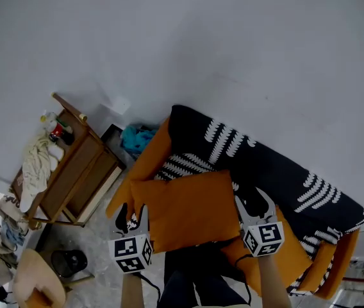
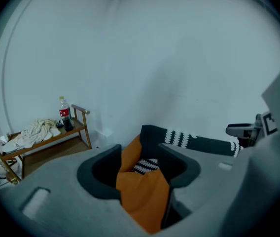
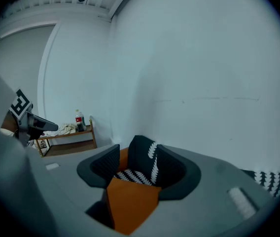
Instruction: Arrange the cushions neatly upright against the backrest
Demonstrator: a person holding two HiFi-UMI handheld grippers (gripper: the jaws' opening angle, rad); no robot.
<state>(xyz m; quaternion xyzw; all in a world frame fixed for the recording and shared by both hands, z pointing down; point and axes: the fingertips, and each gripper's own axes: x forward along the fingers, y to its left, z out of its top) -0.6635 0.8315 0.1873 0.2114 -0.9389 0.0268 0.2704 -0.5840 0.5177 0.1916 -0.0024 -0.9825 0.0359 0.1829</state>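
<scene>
An orange cushion [image 1: 188,210] hangs in front of a sofa, held by both grippers. My left gripper [image 1: 132,212] is shut on its left edge and my right gripper [image 1: 254,204] on its right edge. In the left gripper view the orange cushion [image 2: 142,196] fills the gap between the left gripper [image 2: 140,169] jaws. The right gripper view shows a corner of the orange cushion [image 3: 130,204] pinched in the right gripper [image 3: 140,174]. The sofa's backrest [image 1: 265,165] is black with white fern prints. A fern-print cushion [image 1: 183,165] lies on the seat behind the orange one.
The sofa has an orange arm [image 1: 147,159] on the left and another orange cushion [image 1: 288,258] on the right of the seat. A wooden bench [image 1: 73,172] with cloths and a bottle stands to the left. A teal bundle [image 1: 137,138] lies between bench and sofa.
</scene>
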